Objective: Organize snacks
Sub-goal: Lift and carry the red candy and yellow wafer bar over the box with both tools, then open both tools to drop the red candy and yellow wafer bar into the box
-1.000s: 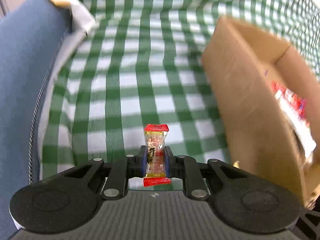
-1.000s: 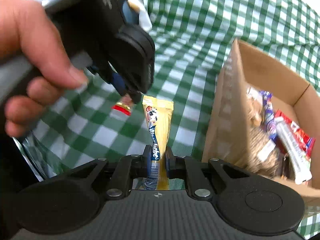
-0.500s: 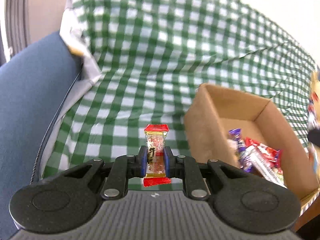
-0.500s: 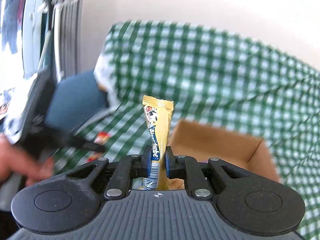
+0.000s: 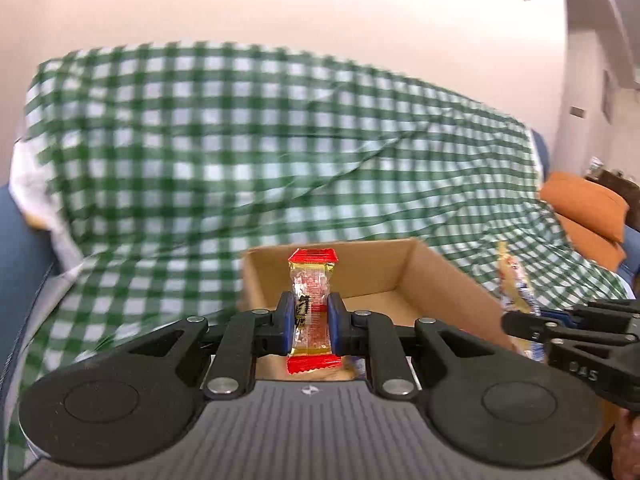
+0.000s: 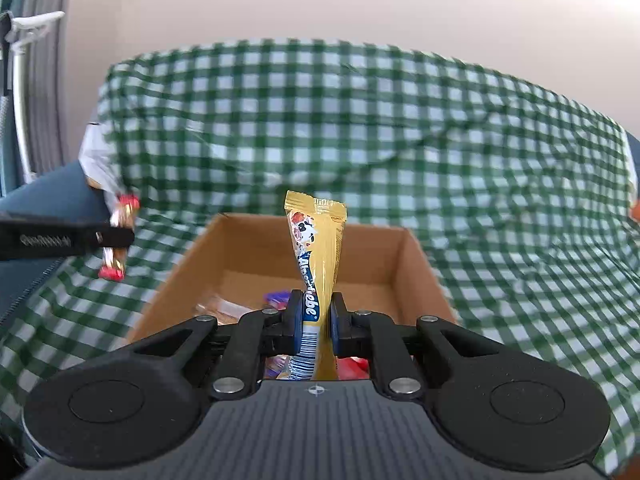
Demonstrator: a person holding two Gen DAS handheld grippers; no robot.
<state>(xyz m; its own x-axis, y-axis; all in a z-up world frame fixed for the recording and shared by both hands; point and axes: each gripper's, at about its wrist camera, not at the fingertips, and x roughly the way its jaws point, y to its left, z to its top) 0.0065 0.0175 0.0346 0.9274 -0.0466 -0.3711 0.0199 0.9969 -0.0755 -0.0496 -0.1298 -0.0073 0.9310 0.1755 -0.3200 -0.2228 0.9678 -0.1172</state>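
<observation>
On your left side, your left gripper is clamped on a small candy, its blue pads pressing the wrapper at its middle. That candy stands upright between the pads: a clear wrapper with pinkish pieces showing through, a gold band below a crimped red end at the top, another crimped red end at the bottom, and dark print along the left edge that is too small to read. Seen from the right wrist camera, the same candy hangs off the tip of that gripper, blurred, over the green-checked cloth to the left of the box. Just past the candy in your left view sits the open cardboard box, its brown inner walls and floor showing, resting on the checked cloth that drapes a blue sofa. Moving to the middle of the right wrist view, your right gripper is closed tight on a long yellow snack stick, gripped low near its barcode so most of it rises upright with a slight lean, a cartoon face printed near the top and blue-and-white lettering further down. It is held above the near part of the box, where purple and red wrappers lie on the floor. At the far right of the left view an orange cushion rests on the sofa.
</observation>
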